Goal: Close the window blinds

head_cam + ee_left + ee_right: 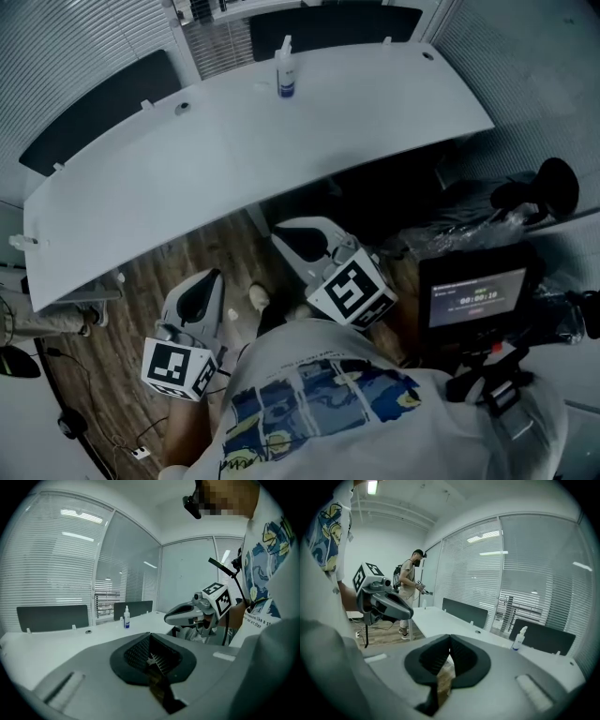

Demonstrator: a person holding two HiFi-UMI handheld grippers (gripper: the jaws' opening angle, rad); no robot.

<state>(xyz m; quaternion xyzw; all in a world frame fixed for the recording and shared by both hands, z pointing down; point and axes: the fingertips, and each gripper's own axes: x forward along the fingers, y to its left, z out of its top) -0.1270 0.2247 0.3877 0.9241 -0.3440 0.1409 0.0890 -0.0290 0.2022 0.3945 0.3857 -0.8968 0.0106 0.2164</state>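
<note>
- Wood-plank floor (159,272) and a long white curved bench (234,150) fill the head view, with window blinds (220,47) running behind the bench at 12 o'clock.
- Most of the blinds look flat and pale. One narrow section behind the bench (104,604) shows dark gaps between its slats, and from the right gripper view (525,609) it sits at 2 o'clock.
- A white spray bottle (285,73) stands upright on the bench near its far edge, just in front of that gapped section.
- Two dark divider panels (103,108) stand along the far edge of the bench, one on each side of the bottle.
- The left gripper (212,278) hangs low at 7 o'clock, over the floor and short of the bench. Its fingers (138,653) are clenched tip to tip with nothing between them.
- The right gripper (286,242) sits near centre, just under the near edge of the bench. Its fingers (464,656) are also pressed together and empty.
- Both grippers are well apart from the blinds.
- Another person (408,592) stands beyond the bench end at 10 o'clock in the right gripper view.
- A small lit screen (476,298) sits at 4 o'clock in the head view.
</note>
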